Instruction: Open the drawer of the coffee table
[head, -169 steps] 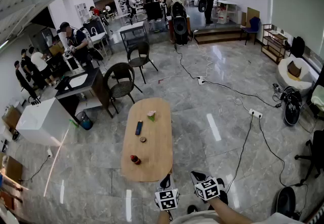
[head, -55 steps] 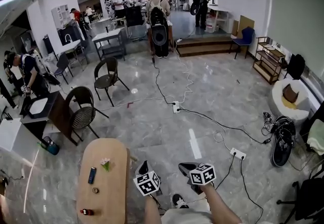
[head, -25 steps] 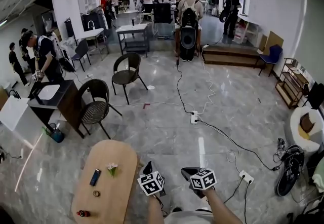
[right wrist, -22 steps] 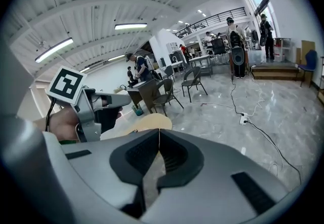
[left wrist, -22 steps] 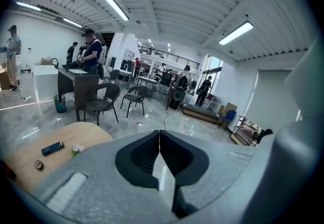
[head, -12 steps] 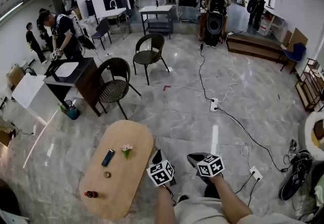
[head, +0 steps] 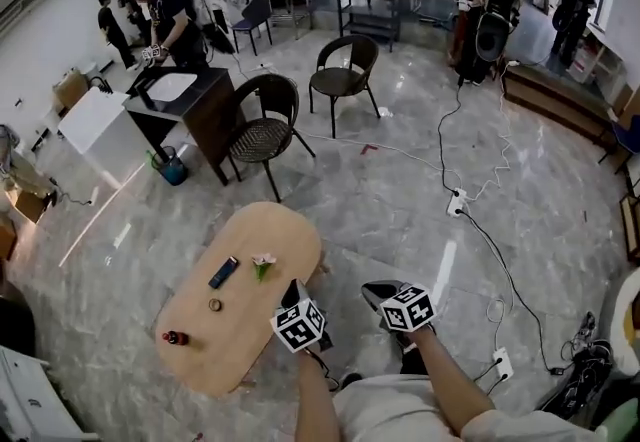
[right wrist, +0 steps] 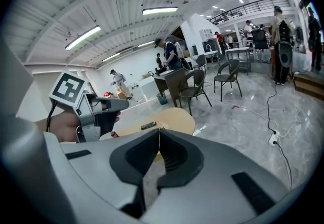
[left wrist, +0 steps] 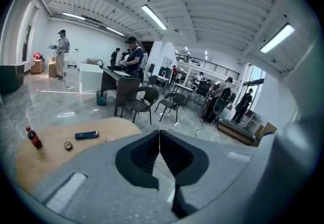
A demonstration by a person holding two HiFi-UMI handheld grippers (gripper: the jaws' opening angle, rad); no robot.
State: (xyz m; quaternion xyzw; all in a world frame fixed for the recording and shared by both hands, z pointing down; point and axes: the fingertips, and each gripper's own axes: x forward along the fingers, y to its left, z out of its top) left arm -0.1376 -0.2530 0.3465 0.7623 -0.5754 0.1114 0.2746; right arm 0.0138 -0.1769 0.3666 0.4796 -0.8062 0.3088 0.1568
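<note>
Left tool (head: 294, 290) and right tool (head: 377, 289) sit side by side at the bottom centre of the head view, each with its jaws pressed together on nothing. In the lower left lies the coffee table's oval wooden worktop (head: 270, 230), its right edge under the left tool's tip; no view shows its drawer. On it rest a dark handset (head: 223, 272), a small flower (head: 263, 265), a ring (head: 215, 305) and a red-capped bottle (head: 176, 337). Grey marble floor (head: 390, 180) spreads around, with wicker chairs (head: 262, 130) and cables (head: 470, 170) higher up.
</note>
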